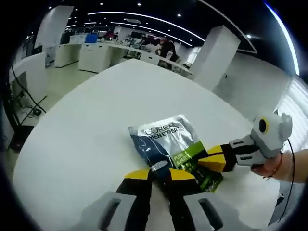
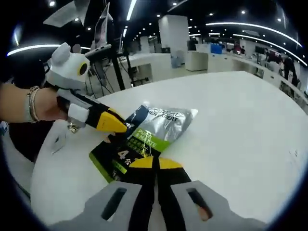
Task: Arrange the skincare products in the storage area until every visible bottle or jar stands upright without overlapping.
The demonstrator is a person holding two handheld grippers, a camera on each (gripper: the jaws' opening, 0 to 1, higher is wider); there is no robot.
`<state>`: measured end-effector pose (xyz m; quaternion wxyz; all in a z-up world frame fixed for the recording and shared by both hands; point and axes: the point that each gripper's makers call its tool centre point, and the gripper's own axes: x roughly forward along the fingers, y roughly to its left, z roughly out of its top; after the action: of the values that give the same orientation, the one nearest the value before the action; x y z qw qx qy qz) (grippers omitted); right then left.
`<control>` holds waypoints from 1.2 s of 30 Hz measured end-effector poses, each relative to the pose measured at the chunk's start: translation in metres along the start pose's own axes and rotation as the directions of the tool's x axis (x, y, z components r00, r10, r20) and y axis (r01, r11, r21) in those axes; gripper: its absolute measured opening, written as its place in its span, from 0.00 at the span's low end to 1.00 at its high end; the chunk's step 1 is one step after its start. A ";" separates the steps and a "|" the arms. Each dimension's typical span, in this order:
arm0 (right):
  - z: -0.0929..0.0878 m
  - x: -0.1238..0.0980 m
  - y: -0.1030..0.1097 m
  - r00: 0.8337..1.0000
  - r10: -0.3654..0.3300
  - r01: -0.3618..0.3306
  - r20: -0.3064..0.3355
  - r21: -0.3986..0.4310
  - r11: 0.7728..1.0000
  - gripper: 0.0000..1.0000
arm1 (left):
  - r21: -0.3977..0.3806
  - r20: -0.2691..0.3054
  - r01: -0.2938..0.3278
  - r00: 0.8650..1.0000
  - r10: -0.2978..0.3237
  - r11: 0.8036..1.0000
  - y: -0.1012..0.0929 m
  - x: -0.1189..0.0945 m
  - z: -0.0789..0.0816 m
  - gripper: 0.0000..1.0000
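You work at a white table (image 1: 86, 139) in an open office: white pillars (image 1: 219, 53), ceiling light strips (image 1: 144, 19), distant desks (image 1: 96, 55).

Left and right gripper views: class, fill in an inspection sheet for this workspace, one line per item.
Surface: white table, bare around the pouch.
Job's things: silver, green and black skincare pouch, lying flat; bottles or jars: nothing seen.
Clutter: nothing seen.
Grippers: left claw and right claw both shut on the pouch's edges.
Cables: dark cables on the floor.
Surroundings: open office with white pillar, desks, ceiling light strips.
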<state>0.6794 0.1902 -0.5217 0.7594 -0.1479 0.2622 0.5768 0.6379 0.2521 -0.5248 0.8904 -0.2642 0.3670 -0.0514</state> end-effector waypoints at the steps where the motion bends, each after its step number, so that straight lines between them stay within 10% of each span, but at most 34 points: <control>1: 0.000 0.001 0.001 1.000 -0.001 0.001 0.002 -0.003 1.000 0.00 | -0.033 -0.009 0.003 1.000 -0.004 0.999 0.001 0.000 -0.001 0.08; 17: 0.005 -0.027 0.014 1.000 -0.022 0.020 0.019 0.085 0.996 0.00 | 0.091 -0.006 -0.035 0.999 0.036 0.995 -0.015 -0.013 -0.012 0.00; 36: -0.028 -0.115 0.021 0.974 -0.226 0.224 -0.008 0.145 0.964 0.00 | 0.174 0.016 0.121 0.992 -0.125 0.977 -0.097 -0.028 -0.032 0.00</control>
<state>0.6304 0.0899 -0.4776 0.8299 -0.1186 0.2816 0.4668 0.6057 0.1635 -0.4763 0.9099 -0.2089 0.3323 -0.1344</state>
